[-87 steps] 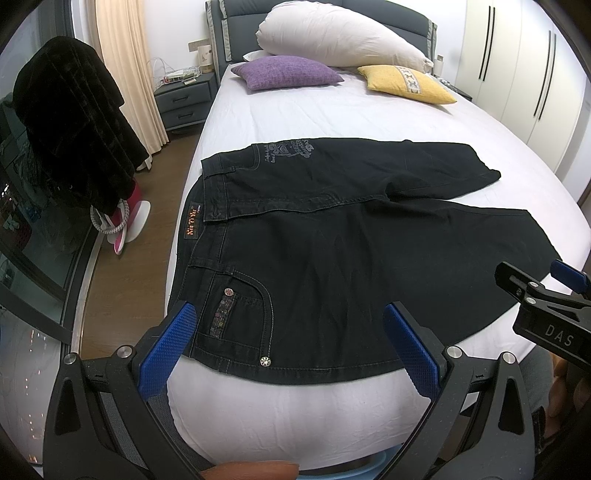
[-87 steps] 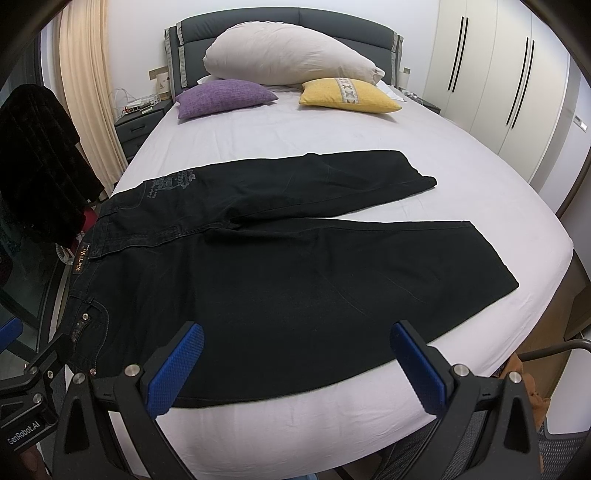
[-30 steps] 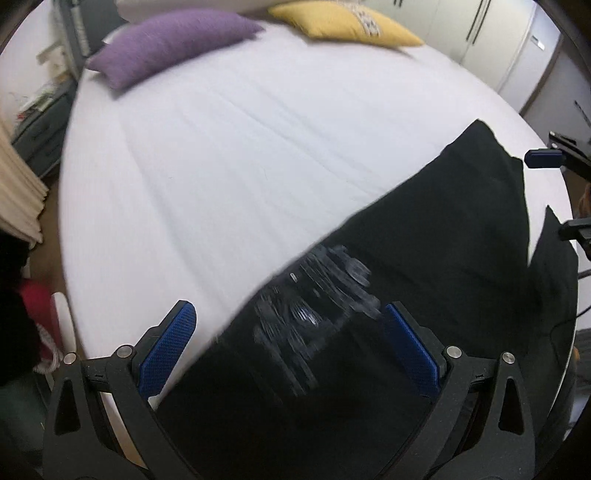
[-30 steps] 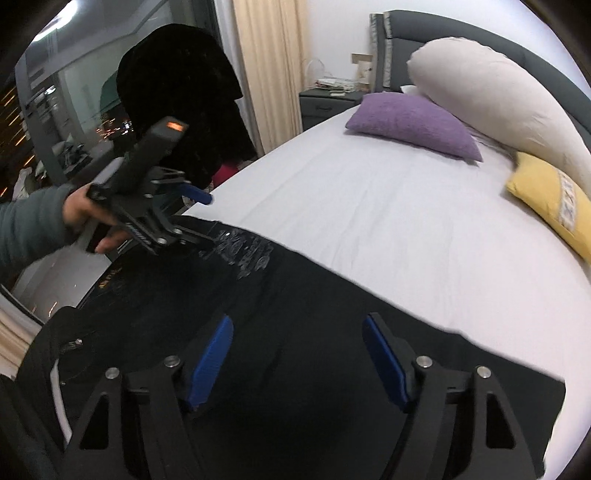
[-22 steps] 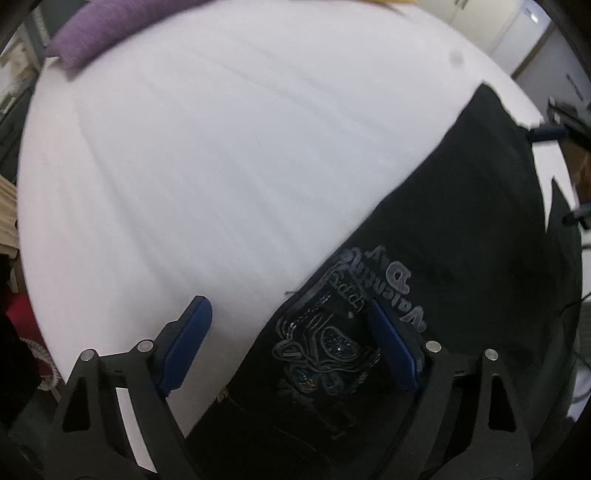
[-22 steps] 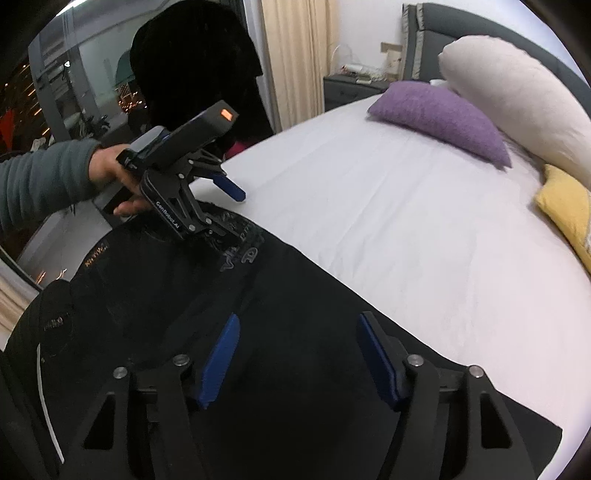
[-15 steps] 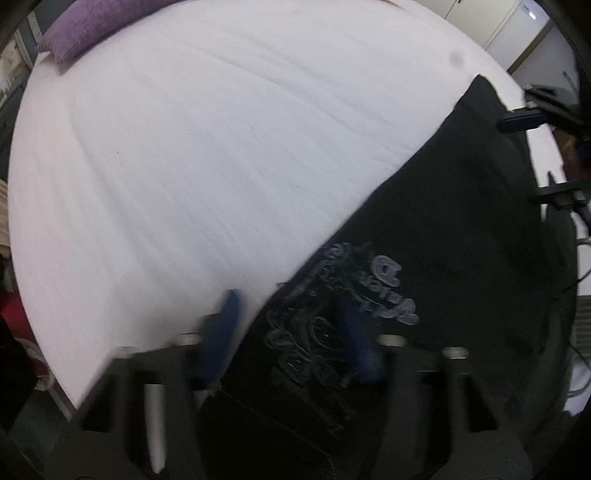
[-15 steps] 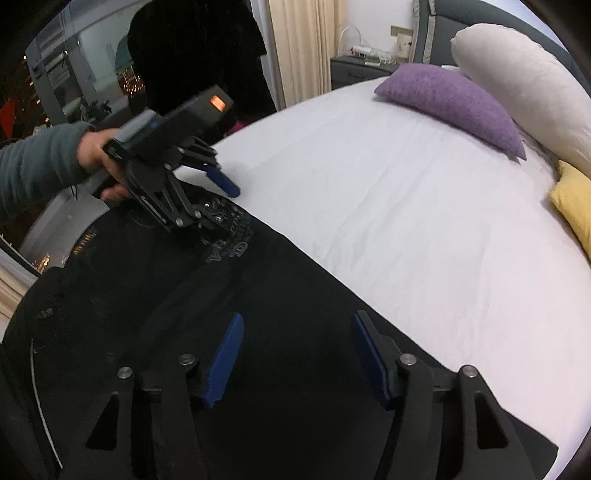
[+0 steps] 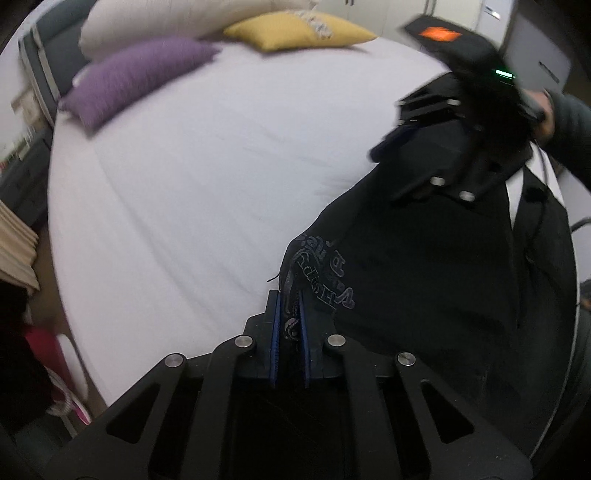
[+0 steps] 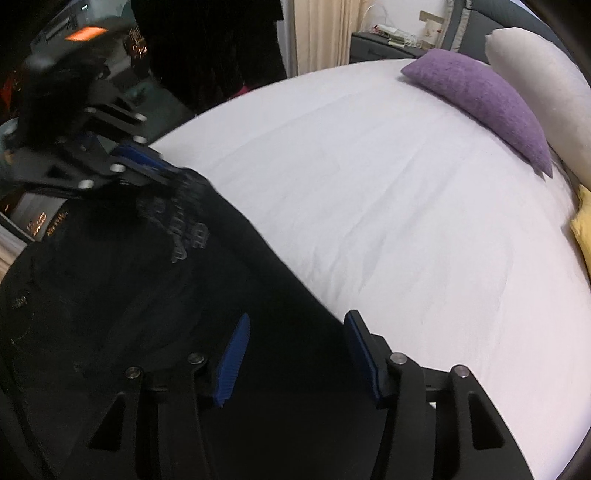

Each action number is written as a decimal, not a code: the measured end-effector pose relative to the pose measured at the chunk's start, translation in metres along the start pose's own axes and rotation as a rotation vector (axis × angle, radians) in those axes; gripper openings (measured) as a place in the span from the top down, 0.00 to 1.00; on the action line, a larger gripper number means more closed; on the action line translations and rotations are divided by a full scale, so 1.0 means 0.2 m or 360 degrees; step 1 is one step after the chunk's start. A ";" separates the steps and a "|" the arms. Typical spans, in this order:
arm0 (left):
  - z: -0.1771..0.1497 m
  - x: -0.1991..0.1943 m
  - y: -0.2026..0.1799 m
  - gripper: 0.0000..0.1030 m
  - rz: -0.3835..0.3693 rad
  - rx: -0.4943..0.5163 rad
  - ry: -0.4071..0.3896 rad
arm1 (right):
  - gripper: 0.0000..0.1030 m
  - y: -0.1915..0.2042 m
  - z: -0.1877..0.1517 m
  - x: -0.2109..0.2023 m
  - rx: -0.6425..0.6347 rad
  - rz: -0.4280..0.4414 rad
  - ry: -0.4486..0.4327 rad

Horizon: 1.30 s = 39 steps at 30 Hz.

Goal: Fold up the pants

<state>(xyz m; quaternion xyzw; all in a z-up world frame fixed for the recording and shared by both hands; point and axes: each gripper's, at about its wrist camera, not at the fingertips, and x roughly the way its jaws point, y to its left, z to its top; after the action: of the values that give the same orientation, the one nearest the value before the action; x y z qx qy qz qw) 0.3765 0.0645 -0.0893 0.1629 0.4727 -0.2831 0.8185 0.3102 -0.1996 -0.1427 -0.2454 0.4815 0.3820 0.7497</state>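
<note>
Black pants (image 9: 424,277) lie spread on the white bed (image 9: 203,166). In the left wrist view my left gripper (image 9: 288,310) is shut on a pinched fold of their far edge, right at the grey embroidered print (image 9: 325,280). The right wrist view shows that same left gripper (image 10: 166,173) clamped on the pants (image 10: 129,295) at the left. My right gripper (image 10: 295,354) hangs over the far edge of the pant leg. Its jaws are closing, and the blue pads (image 10: 232,362) still stand apart with fabric lying under and between them, not pressed. A hand holds the right gripper (image 9: 400,123).
A purple pillow (image 10: 480,99), a yellow pillow (image 9: 295,29) and a large white pillow (image 10: 546,81) lie at the head of the bed. A nightstand (image 10: 380,40), a curtain (image 10: 321,33) and a dark hanging garment (image 10: 207,44) stand beside the bed.
My left gripper has closed from wide open onto the pants' edge at the print. The right gripper has come lower over the leg's far edge and its jaws have narrowed.
</note>
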 end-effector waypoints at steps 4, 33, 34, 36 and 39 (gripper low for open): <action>-0.10 -0.12 -0.08 0.92 0.0067 0.0064 -0.0104 | 0.45 -0.02 0.01 0.03 -0.0010 0.0008 0.0057; -0.39 -0.40 -0.31 0.93 0.0061 -0.0076 -0.0216 | 0.93 0.23 -0.05 -0.16 0.0606 0.0252 -0.0200; -0.41 -0.42 -0.33 0.93 0.0058 -0.0078 -0.0220 | 0.93 0.21 -0.04 -0.15 0.0657 0.0283 -0.0209; -0.47 -0.46 -0.37 0.93 0.0076 -0.0073 -0.0226 | 0.93 0.24 -0.08 -0.17 0.0717 0.0314 -0.0225; -0.56 -0.51 -0.44 0.93 0.0099 -0.0079 -0.0238 | 0.93 0.32 -0.14 -0.19 0.0736 0.0340 -0.0220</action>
<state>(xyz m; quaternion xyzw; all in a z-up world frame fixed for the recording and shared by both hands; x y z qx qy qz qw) 0.2065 0.0874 -0.0564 0.1355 0.4120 -0.2571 0.8636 0.2347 -0.1958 -0.1205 0.0113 0.5267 0.3546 0.7724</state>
